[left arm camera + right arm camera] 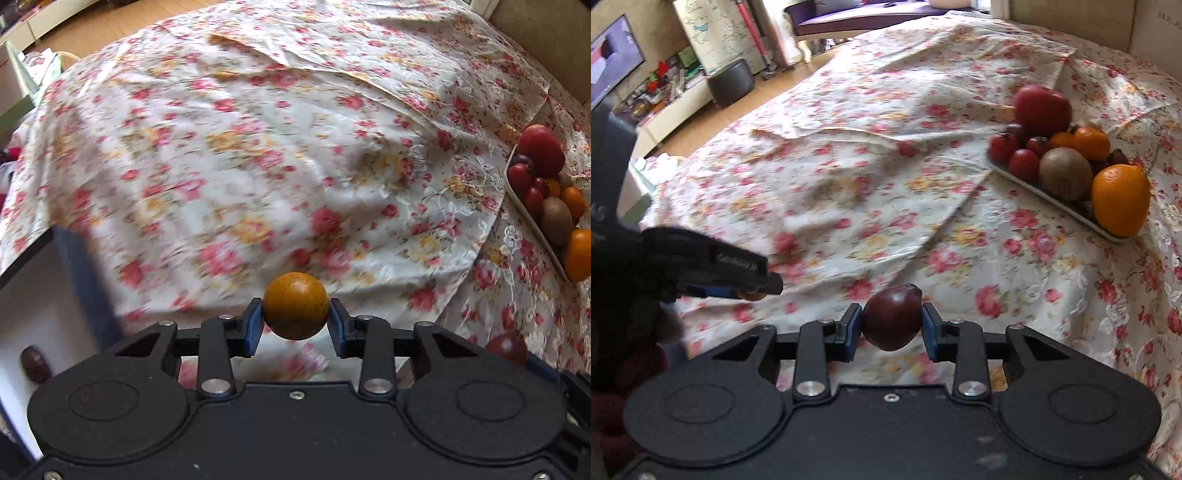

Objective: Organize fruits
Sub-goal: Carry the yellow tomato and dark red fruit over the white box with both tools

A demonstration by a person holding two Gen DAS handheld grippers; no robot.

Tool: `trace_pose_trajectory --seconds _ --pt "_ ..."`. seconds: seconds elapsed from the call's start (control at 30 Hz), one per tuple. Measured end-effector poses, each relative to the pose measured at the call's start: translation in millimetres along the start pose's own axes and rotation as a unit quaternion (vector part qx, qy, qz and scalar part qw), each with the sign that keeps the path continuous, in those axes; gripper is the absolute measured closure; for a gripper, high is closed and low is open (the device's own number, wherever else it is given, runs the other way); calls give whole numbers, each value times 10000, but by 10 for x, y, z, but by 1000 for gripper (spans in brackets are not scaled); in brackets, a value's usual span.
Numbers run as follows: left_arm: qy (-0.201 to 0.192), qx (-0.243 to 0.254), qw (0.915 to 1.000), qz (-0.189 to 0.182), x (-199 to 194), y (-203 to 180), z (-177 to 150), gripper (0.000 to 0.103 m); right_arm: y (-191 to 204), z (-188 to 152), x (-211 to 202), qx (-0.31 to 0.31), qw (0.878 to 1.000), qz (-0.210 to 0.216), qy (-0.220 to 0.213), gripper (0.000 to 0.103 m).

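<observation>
between left tongs [296, 320]: orange ball [295, 305] | between right tongs [891, 325]: dark plum [892, 318]

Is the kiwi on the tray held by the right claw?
No: the kiwi lies on the white tray among other fruit, while the right claw is shut on a dark red fruit.

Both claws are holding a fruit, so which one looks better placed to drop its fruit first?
Probably left: its orange fruit is beside the white container already holding one dark fruit.
</observation>
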State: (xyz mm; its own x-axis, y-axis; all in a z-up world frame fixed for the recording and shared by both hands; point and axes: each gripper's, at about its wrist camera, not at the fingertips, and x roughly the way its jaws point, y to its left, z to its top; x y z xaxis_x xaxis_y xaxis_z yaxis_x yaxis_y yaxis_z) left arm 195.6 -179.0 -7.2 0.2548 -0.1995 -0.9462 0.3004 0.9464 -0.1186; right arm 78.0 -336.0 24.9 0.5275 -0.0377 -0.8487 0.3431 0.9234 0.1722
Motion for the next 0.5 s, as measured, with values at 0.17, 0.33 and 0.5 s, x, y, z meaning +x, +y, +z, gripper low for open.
trace_pose_trajectory --seconds 0.17,0.33,0.5 --pt "-72 -193 9997 136 -417 571 -264 58 417 -103 -197 -283 9991 255 176 68" --pt "-324 -415 9968 602 -758 1205 -500 58 896 -243 -293 -549 9954 649 438 68" --pt "-728 -843 9891 967 -993 1823 -666 58 1473 -350 -340 -808 9910 864 625 68"
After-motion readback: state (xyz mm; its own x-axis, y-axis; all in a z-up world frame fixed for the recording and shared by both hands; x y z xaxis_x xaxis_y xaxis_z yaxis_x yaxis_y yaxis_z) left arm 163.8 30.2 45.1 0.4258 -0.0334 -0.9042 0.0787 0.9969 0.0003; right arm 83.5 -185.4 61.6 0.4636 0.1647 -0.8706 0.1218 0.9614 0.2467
